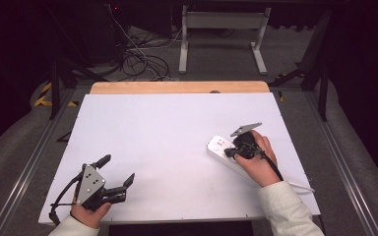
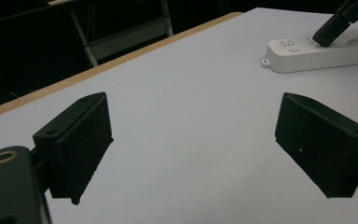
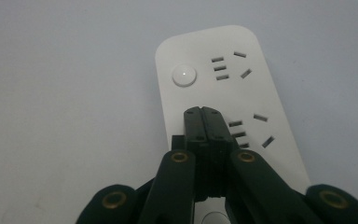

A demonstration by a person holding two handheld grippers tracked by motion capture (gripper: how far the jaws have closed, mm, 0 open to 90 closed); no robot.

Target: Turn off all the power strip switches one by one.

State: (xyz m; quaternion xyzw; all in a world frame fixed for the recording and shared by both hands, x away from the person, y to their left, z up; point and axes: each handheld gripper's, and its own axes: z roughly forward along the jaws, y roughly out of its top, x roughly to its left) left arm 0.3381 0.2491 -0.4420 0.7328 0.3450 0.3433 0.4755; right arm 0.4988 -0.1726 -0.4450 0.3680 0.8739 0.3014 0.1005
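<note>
A white power strip (image 1: 222,150) lies on the right half of the white table (image 1: 167,128), its round button (image 3: 184,75) near the far end. My right gripper (image 1: 230,152) is shut with nothing between its jaws, tips over the strip (image 3: 223,93) just behind the button. In the right gripper view the closed tips (image 3: 203,113) point at the strip's sockets. My left gripper (image 1: 116,170) rests open near the table's front left corner. In the left gripper view its jaws stand wide apart over bare table, with the strip (image 2: 317,53) far off at upper right.
A wooden strip (image 1: 177,87) edges the table's far side. Beyond it stand a white metal frame (image 1: 221,34) and loose cables (image 1: 138,59) on the floor. The strip's white cord (image 1: 300,187) trails off toward the right front edge.
</note>
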